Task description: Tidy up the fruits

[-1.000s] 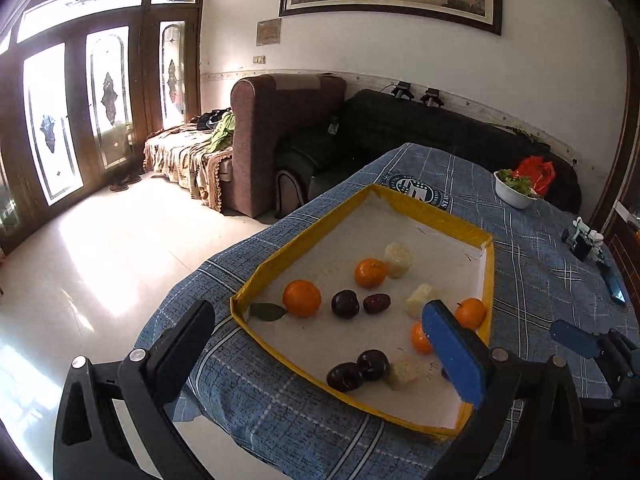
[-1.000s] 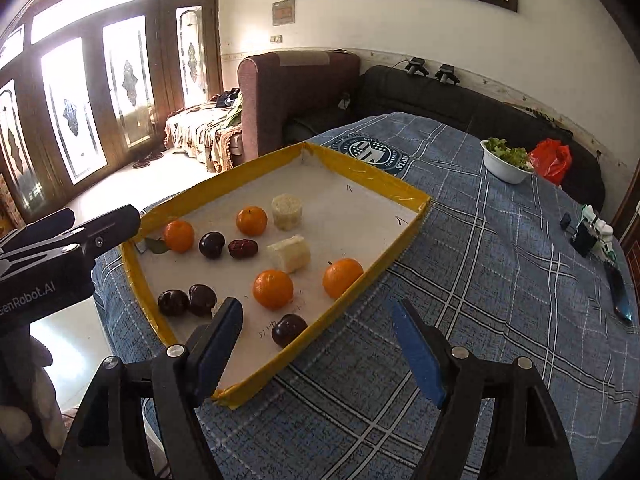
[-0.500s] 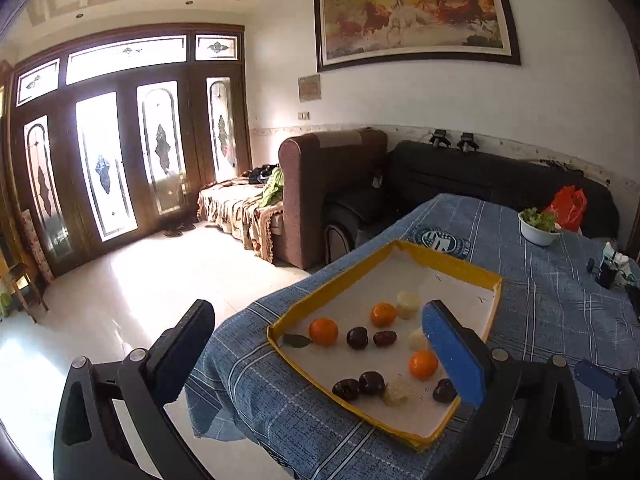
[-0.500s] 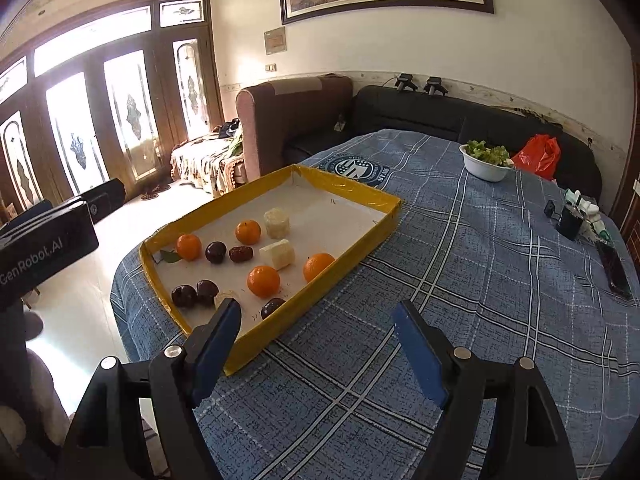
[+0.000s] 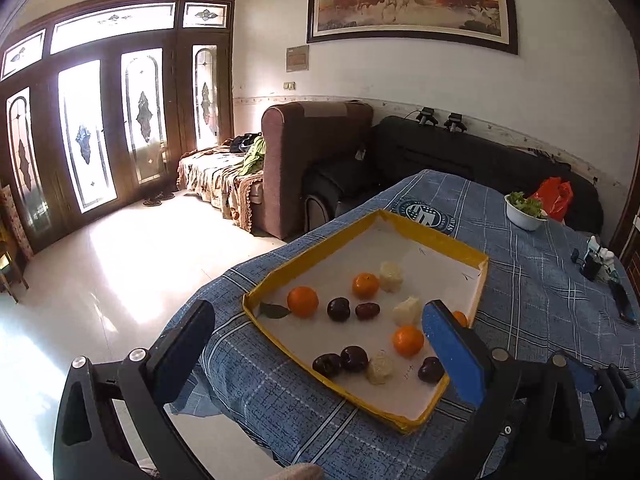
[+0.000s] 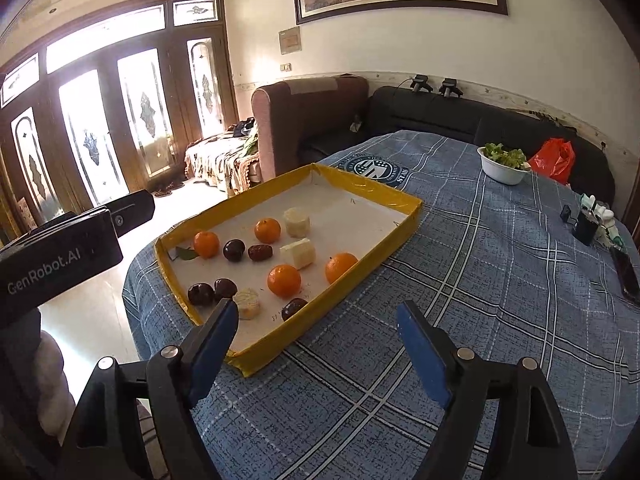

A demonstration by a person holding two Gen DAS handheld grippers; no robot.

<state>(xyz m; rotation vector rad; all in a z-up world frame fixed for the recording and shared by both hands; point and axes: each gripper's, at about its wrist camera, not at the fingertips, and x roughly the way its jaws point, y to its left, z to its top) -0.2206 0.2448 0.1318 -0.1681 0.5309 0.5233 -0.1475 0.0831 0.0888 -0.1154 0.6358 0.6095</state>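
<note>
Fingers: both pairs spread wide and hold nothing; the left gripper (image 5: 320, 354) hangs at the lower middle of its frame before the tray, the right gripper (image 6: 318, 338) at the lower middle of its frame over bare cloth.
Tray: a yellow-rimmed tray (image 6: 400, 194) sits on the desk (image 6: 480, 320), centre-left in the right wrist view.
Fruit layout: four oranges (image 6: 284, 280), five dark plum-like fruits (image 6: 234, 250) and three pale peeled chunks (image 6: 298, 253) lie mixed in the tray's near half; the far half is bare. Kinds are interleaved, not grouped.
Handling, oranges: judged firm and round, likely to roll; best pinched across the widest part.
Handling, dark fruits: smooth, probably slippery and bruisable; a gentle squeeze at the middle.
Handling, pale chunks: look soft and crumbly; take by the flat sides with light pressure.
Crowding: two dark fruits touch at the tray's lower left (image 6: 212, 291), with a pale chunk (image 6: 246, 303) just beside them.
</note>
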